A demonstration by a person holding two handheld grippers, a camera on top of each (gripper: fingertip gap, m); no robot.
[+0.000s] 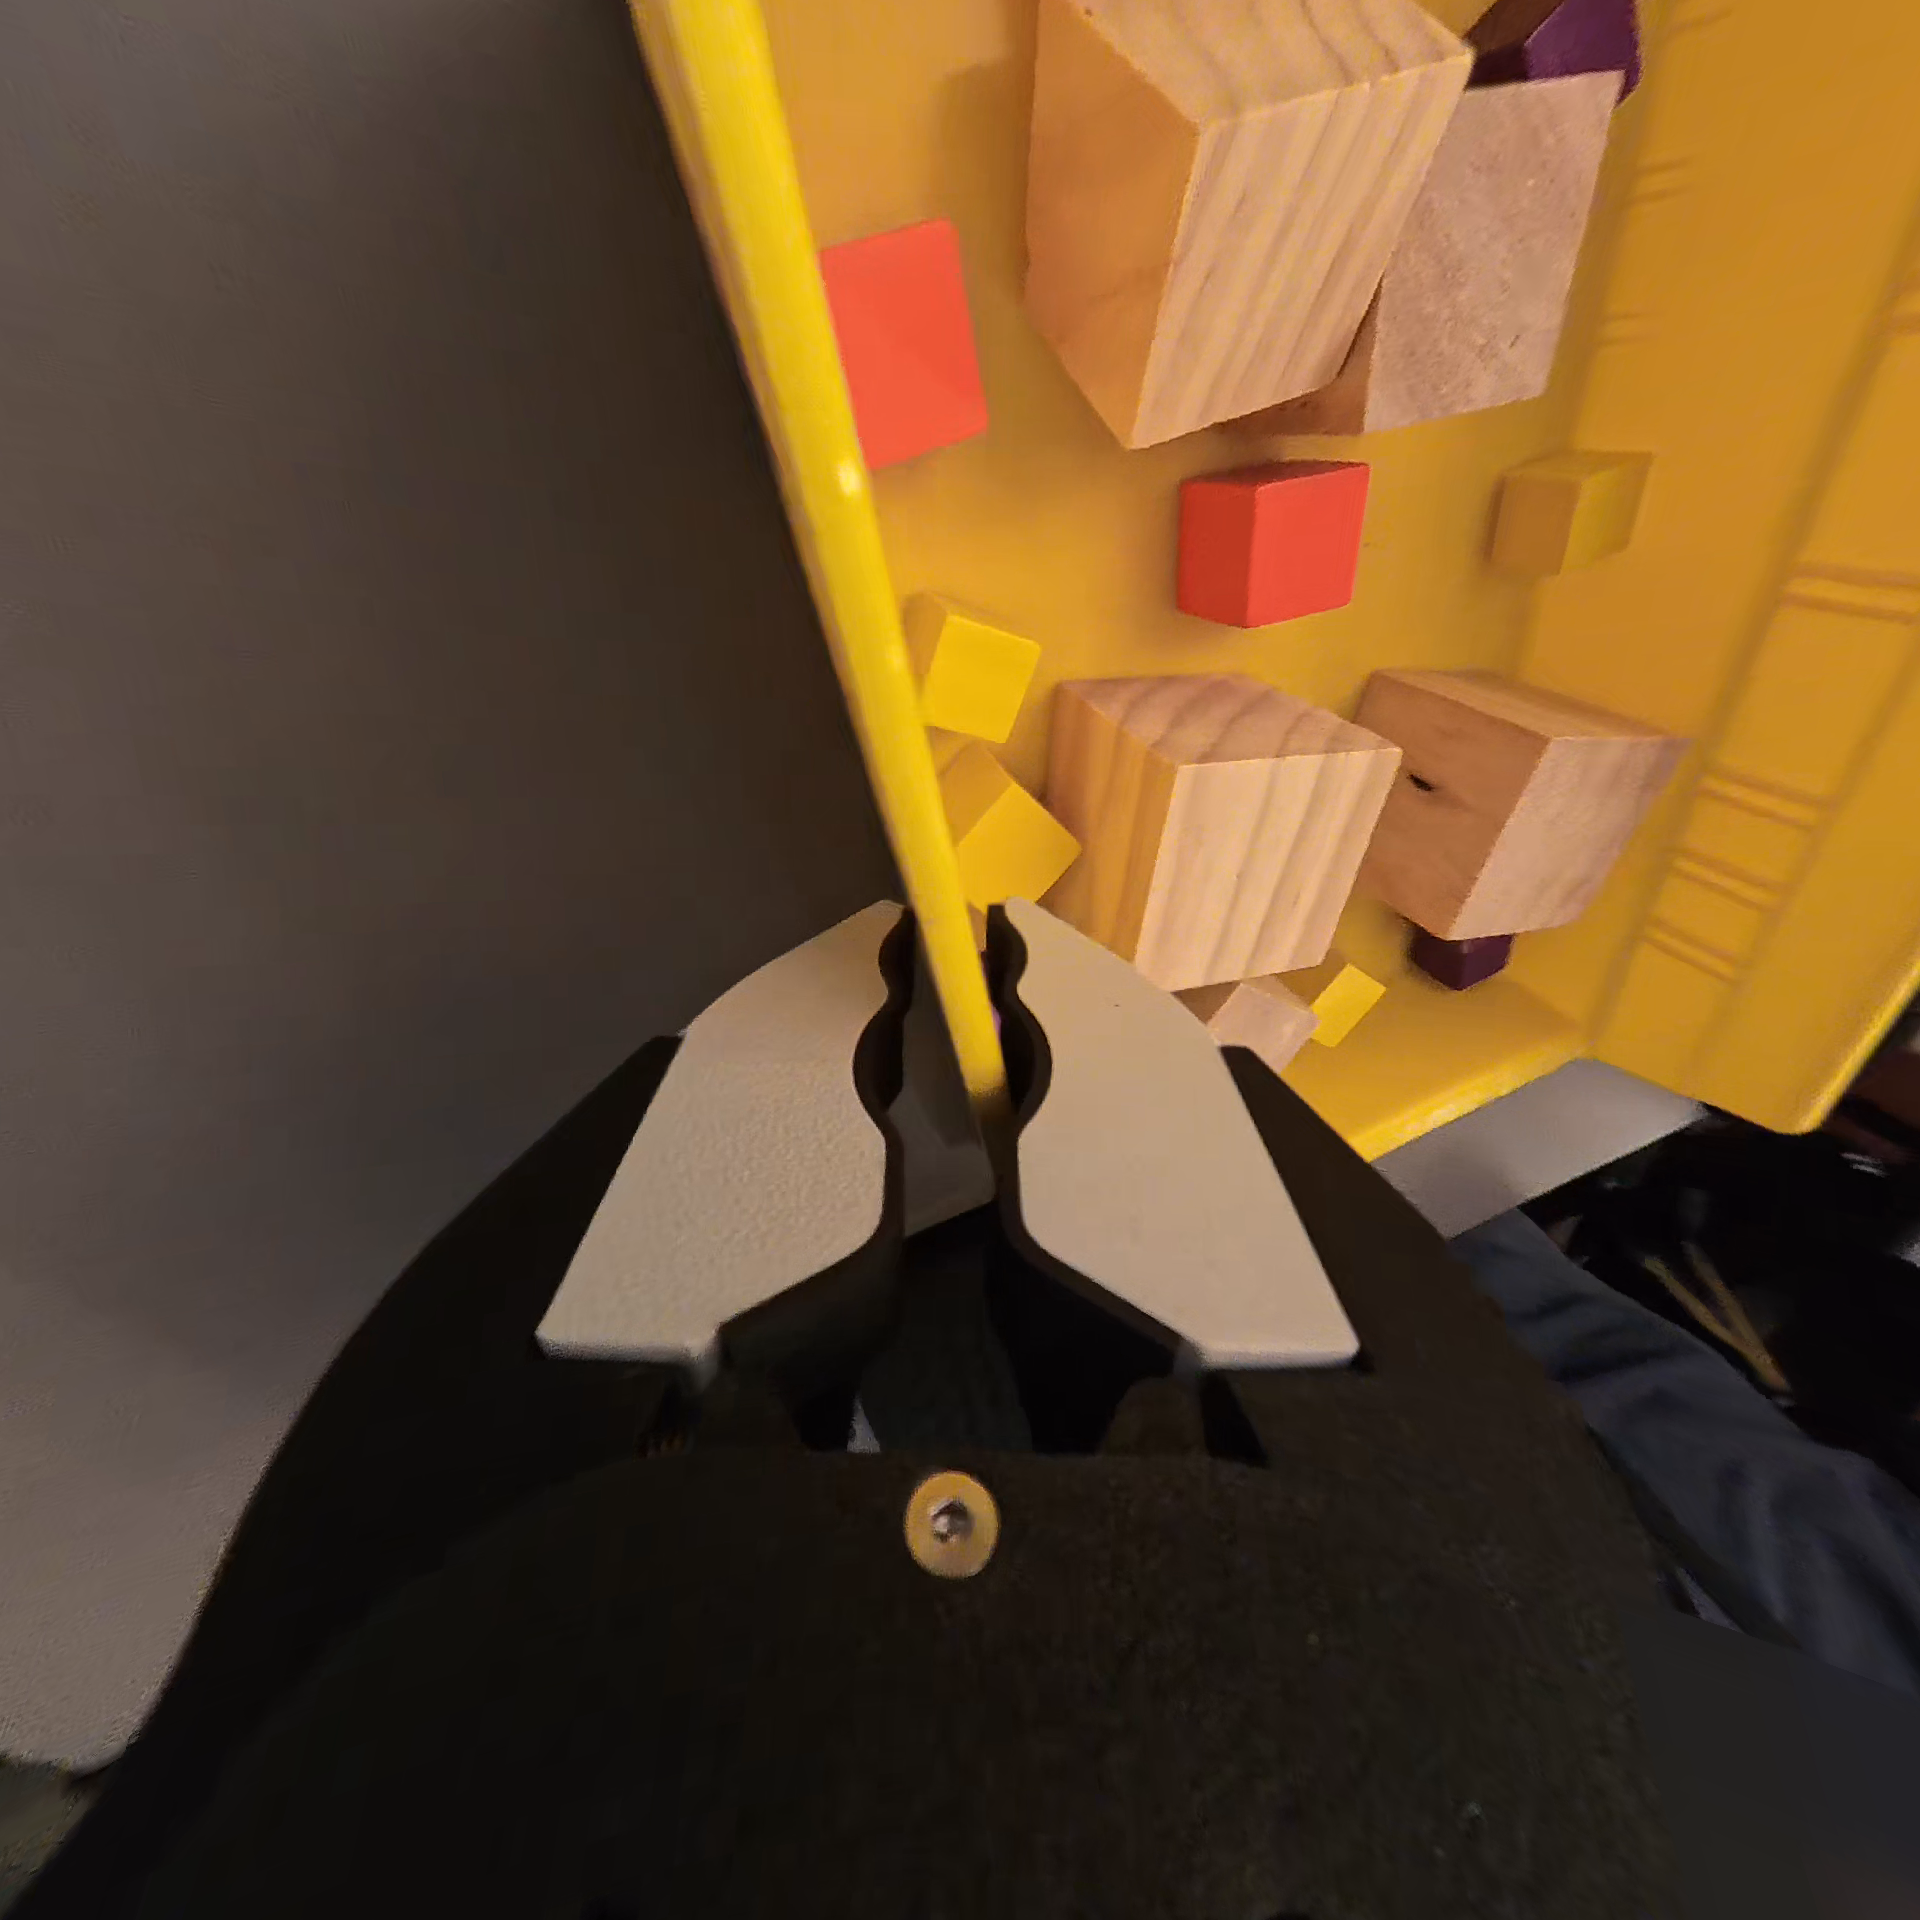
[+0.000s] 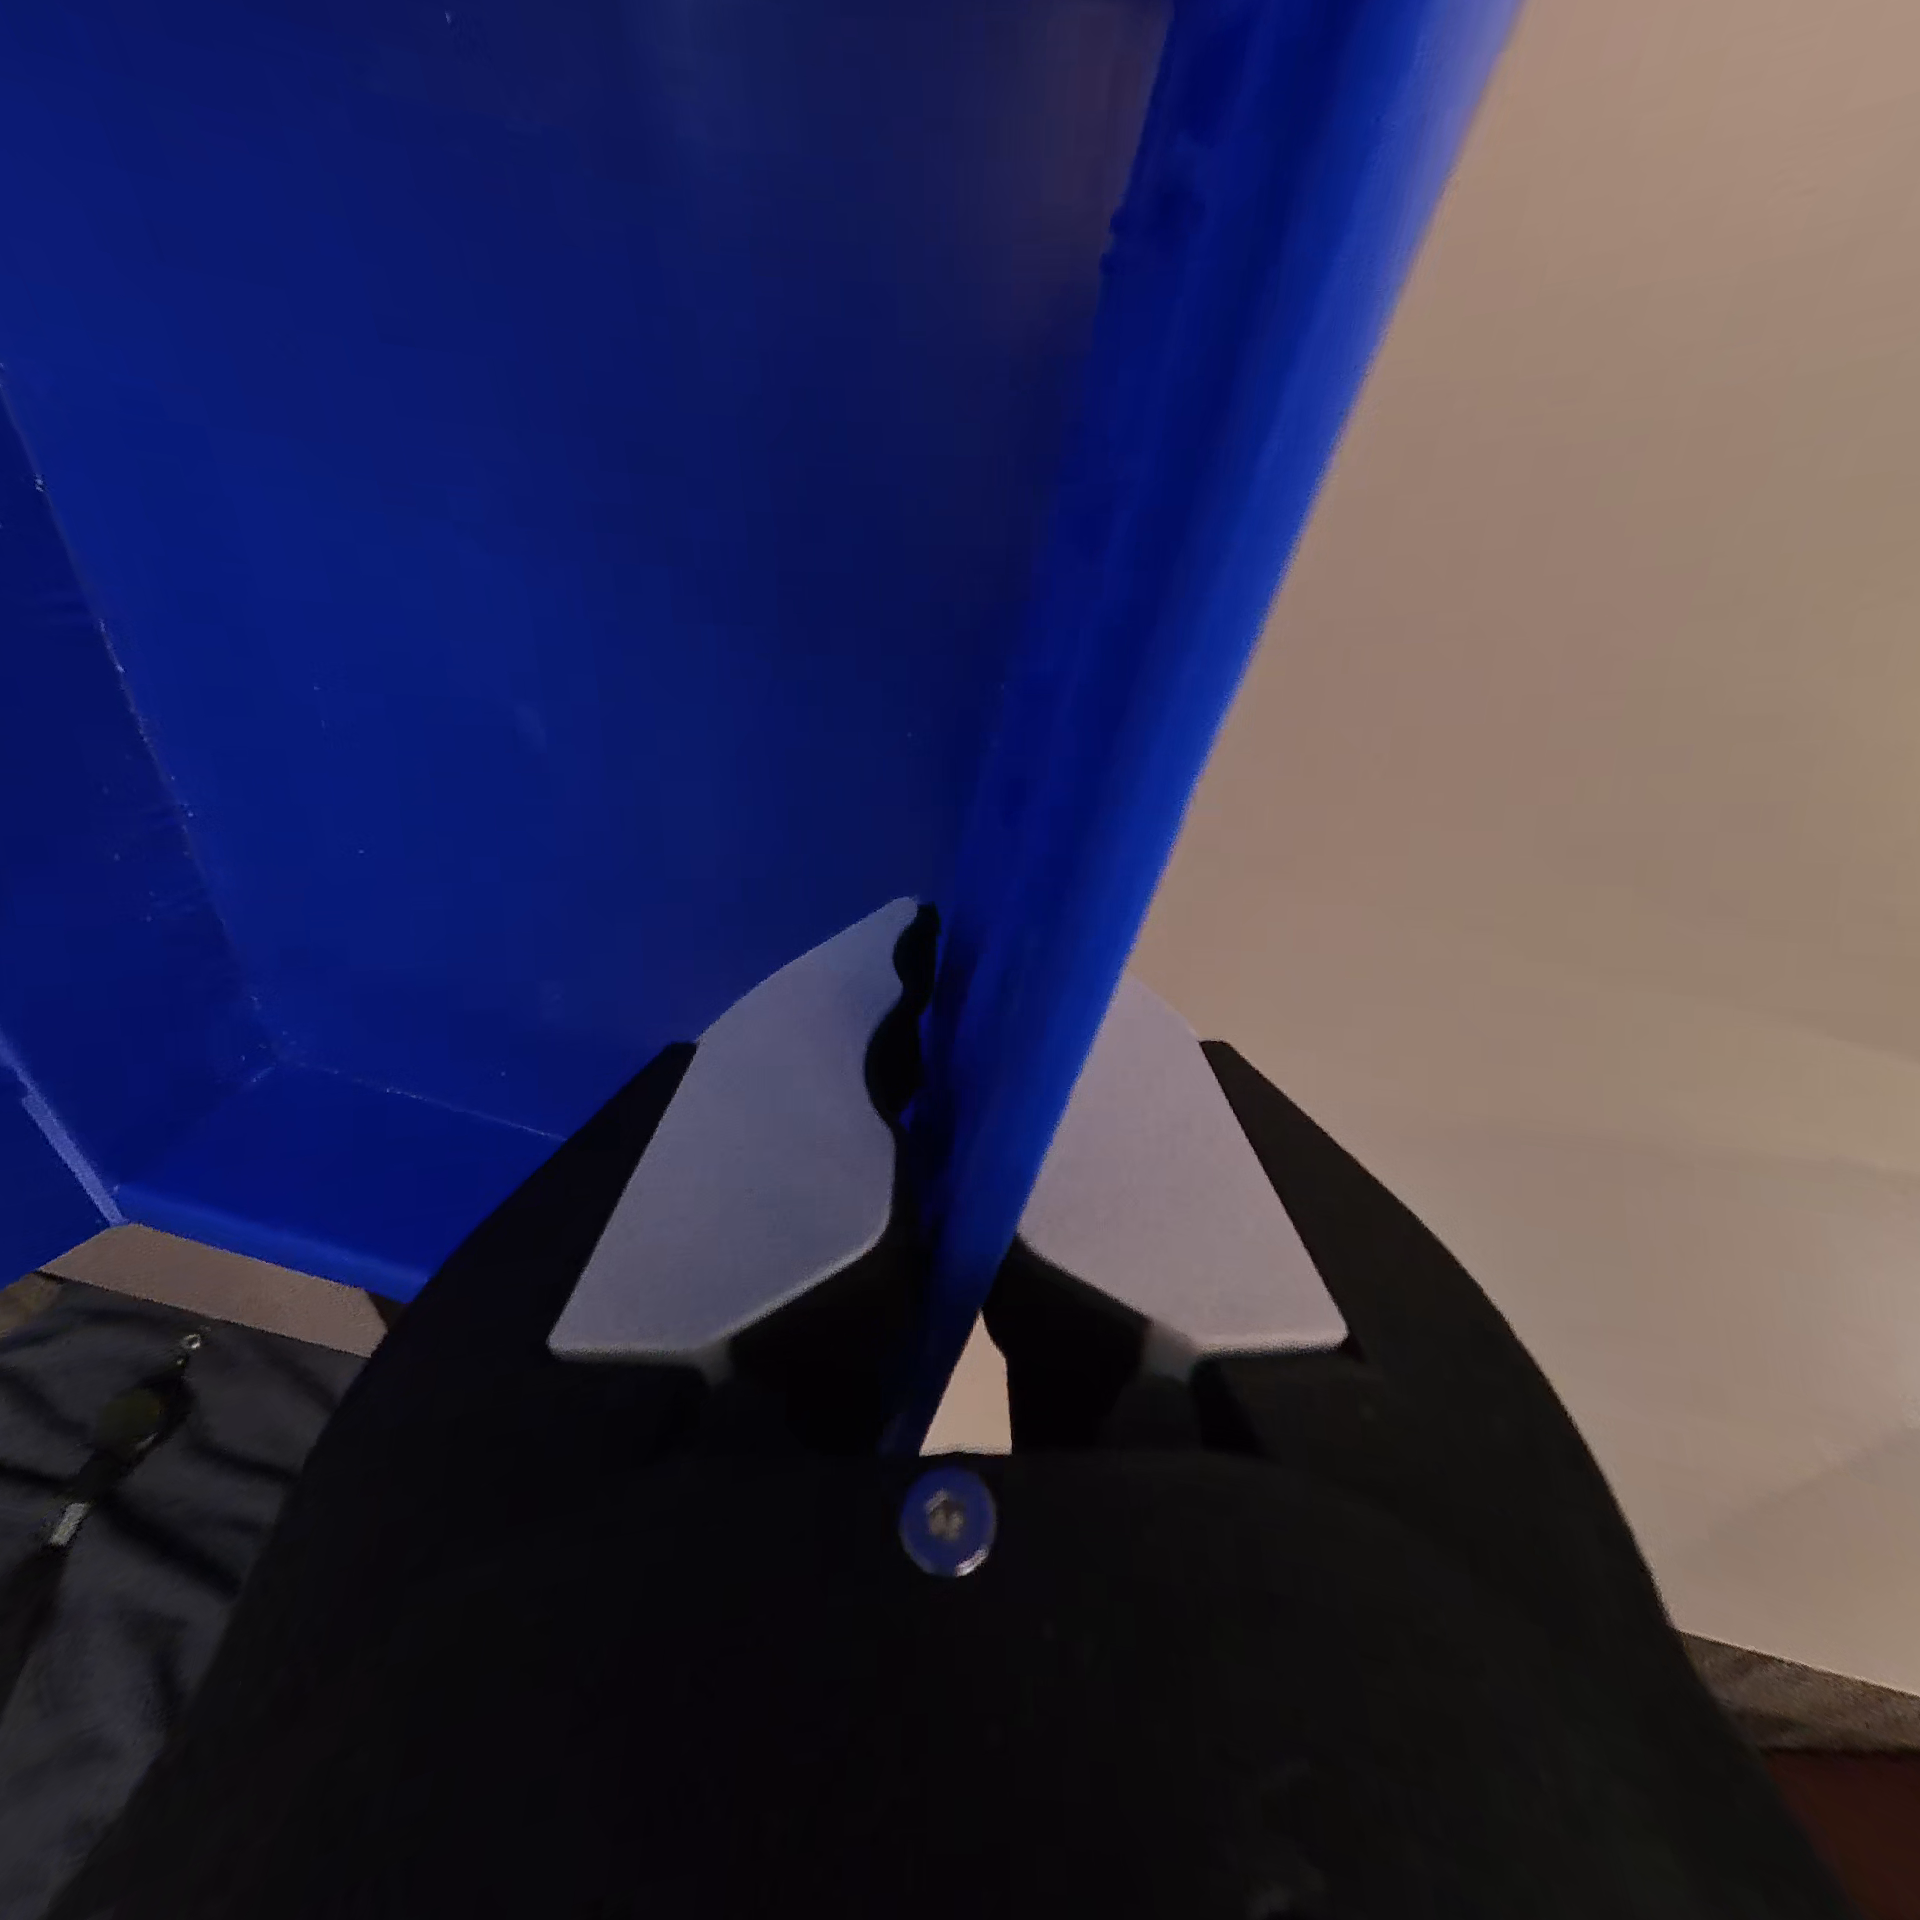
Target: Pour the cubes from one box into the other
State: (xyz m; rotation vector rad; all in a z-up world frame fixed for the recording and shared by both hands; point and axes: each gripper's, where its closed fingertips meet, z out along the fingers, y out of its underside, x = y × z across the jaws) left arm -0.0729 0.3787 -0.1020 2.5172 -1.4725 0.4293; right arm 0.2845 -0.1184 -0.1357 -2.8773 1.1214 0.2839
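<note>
Grey wall fills the left of my left wrist view, and a pale beige wall the right of my right one; dark cloth point(image 1: 1704, 1382) shows low in both.

Starting on the left, my left gripper point(image 1: 948, 920) is clamped on the thin side wall of the yellow box point(image 1: 790, 343), one finger outside, one inside. That wall runs straight ahead, along the fingers. The box opens to the right of the gripper, and in it lie large wooden cubes point(image 1: 1226, 831), two orange cubes point(image 1: 1273, 542), small yellow cubes point(image 1: 977, 675) and a purple cube point(image 1: 1465, 958).

On the right, my right gripper point(image 2: 971, 940) pinches the side wall of the blue box point(image 2: 520, 468) the same way; its hollow lies to the left and shows no cubes.

I judge the cubes are already in the yellow box. Neither view shows the other box, so I cannot tell how the two stand to each other.
</note>
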